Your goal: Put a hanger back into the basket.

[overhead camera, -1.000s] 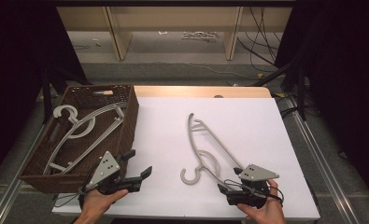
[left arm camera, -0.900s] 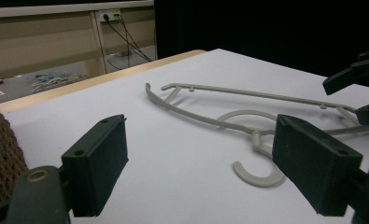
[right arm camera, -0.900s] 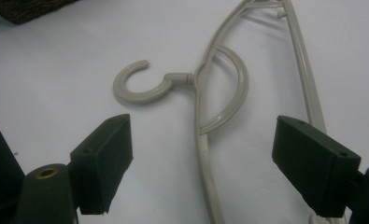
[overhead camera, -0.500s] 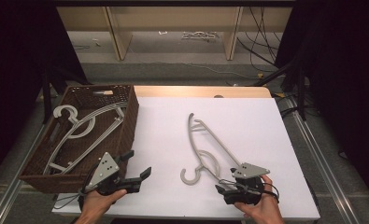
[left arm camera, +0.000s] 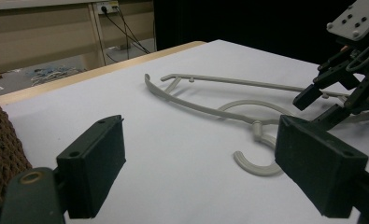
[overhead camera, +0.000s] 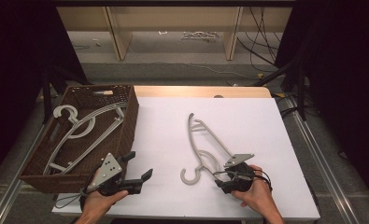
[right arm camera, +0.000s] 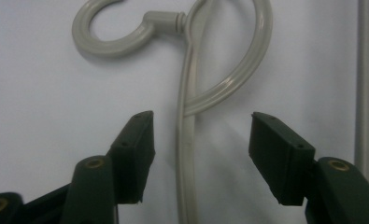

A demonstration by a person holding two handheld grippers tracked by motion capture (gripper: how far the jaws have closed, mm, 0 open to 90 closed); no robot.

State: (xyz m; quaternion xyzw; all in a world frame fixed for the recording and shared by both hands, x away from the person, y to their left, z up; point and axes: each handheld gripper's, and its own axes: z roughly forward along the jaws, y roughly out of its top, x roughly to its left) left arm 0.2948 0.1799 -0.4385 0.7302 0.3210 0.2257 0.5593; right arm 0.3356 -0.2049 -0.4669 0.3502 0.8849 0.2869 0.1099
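Note:
A grey plastic hanger lies flat on the white table top, hook toward the near edge. My right gripper is low over the hanger's near end. In the right gripper view its jaws straddle one thin hanger arm just below the hook, and the pads stand clear of it; they have just been closing. My left gripper is open near the basket's front corner, nothing between its jaws. From there the hanger and the right gripper lie ahead.
A brown wicker basket stands at the table's left side and holds several grey hangers. The white table top stretches to the right of the hanger. Shelving and cables lie on the floor beyond the table.
My right gripper has moved left and a little down onto the hanger's near end, and its jaws have narrowed around the hanger arm. The left gripper has stayed put.

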